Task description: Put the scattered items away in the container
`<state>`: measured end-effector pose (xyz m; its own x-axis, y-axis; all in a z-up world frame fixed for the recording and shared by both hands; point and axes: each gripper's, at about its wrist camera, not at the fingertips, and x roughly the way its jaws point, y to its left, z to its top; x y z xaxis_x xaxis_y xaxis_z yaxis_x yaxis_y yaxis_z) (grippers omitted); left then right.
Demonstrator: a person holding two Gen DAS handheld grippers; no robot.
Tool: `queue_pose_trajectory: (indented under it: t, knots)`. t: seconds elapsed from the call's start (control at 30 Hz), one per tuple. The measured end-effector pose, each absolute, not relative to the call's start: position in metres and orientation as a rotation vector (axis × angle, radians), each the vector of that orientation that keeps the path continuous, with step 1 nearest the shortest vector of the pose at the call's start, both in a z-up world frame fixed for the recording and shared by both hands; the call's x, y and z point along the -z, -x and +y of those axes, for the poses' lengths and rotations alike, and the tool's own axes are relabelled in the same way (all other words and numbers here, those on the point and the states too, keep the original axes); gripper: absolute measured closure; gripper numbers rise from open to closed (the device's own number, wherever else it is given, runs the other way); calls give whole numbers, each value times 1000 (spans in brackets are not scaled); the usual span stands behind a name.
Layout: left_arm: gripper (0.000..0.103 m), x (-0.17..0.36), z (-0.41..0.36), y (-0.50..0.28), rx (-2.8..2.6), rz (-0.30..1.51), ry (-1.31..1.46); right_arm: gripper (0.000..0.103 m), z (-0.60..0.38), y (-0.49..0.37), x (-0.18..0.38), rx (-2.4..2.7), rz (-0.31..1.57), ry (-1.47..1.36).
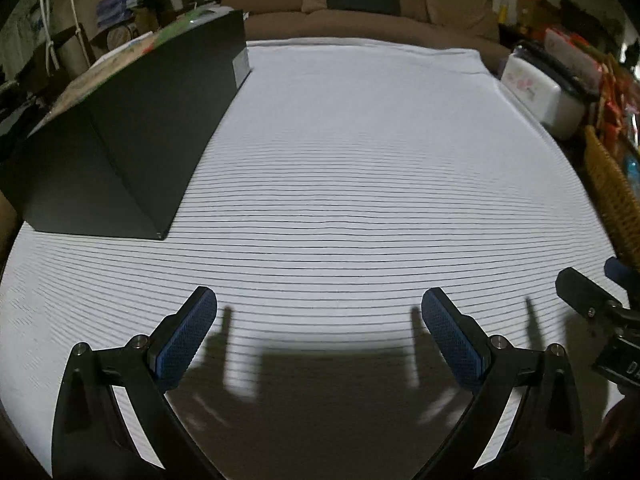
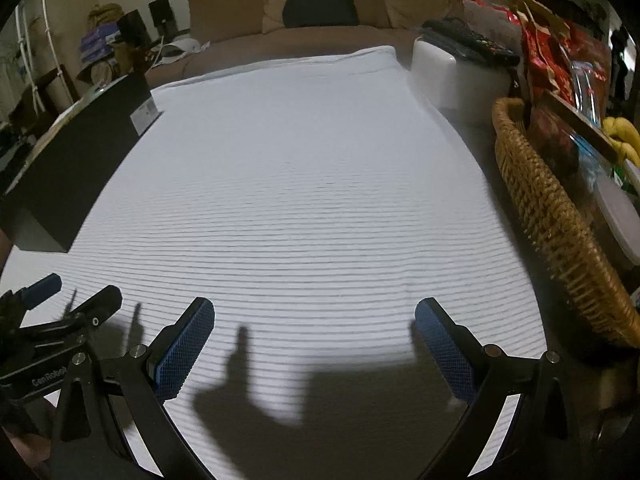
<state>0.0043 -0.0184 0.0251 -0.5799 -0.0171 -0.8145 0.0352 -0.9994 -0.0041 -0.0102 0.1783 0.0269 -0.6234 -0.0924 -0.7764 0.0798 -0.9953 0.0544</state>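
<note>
A black box [image 1: 120, 136] stands on the striped white cloth [image 1: 340, 160] at the left; it also shows in the right wrist view [image 2: 76, 164]. Its inside is hidden. I see no loose items on the cloth. My left gripper [image 1: 319, 312] is open and empty, low over the near part of the cloth. My right gripper [image 2: 314, 320] is open and empty, beside it to the right. The right gripper shows at the right edge of the left wrist view [image 1: 592, 300], and the left gripper at the left edge of the right wrist view [image 2: 72, 300].
A wicker basket [image 2: 560, 232] with packets and bananas [image 2: 622, 136] stands off the cloth's right edge. A white appliance [image 2: 444, 76] sits at the back right. A brown sofa [image 2: 320, 12] lies behind the table. Clutter stands at the back left.
</note>
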Motion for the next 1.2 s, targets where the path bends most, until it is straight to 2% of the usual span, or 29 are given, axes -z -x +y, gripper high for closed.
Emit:
queue_pose_trajectory:
  t: [0.33,0.5,0.7,1.2]
  knots:
    - [0,-14,1,12,2830,50,-1489,0,198,25,-14,2761,-12,-1344]
    - [0,-10,10,15,2842,2,-1489,0,207,29,0,2750,-36,-1385]
    - [0,-9,18,20,2848,-45,-1499,0,199,34,2,2753,50,-1380]
    - [0,-8,11,18,2804,-11,-1477,0,192,43,4,2750,62,-1379]
